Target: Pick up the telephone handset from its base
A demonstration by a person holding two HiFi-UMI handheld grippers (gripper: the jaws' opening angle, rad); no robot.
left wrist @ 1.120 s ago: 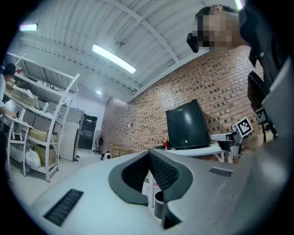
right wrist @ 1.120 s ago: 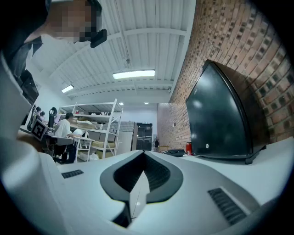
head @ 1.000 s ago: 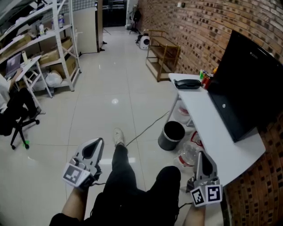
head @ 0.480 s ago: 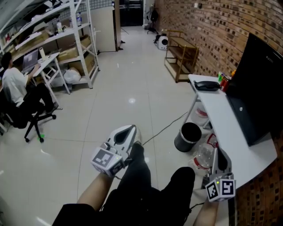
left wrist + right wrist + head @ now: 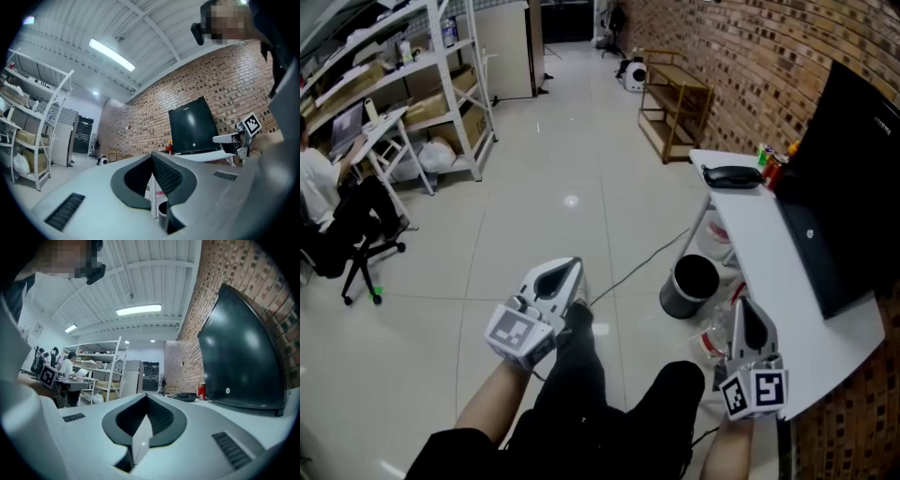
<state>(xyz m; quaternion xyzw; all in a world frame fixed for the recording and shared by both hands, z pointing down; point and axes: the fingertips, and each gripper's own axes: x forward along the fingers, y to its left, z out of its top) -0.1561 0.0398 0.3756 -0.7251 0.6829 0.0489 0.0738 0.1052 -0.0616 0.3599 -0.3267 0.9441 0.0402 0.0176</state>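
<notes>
Left gripper (image 5: 569, 268) is clenched on nothing, pads pressed flat together, as I hold it above the tiled floor (image 5: 534, 178), pointing away from me. Far to its left, a person (image 5: 319, 183) sits at a desk beside white shelves (image 5: 441, 66). Right of my knees, a black bin (image 5: 689, 284) stands on the floor just off the left edge of the table (image 5: 759, 262). My right gripper (image 5: 748, 307), likewise clamped tight and empty, hovers at that left edge, towards the near corner. The telephone (image 5: 731, 175) lies at the table's far end, close to the far left corner, one dark shape at this range and well apart from both grippers. A red can (image 5: 772, 171) stands just right of it. A black monitor (image 5: 848, 206) lines the table's right edge, against the brick wall (image 5: 731, 56).
</notes>
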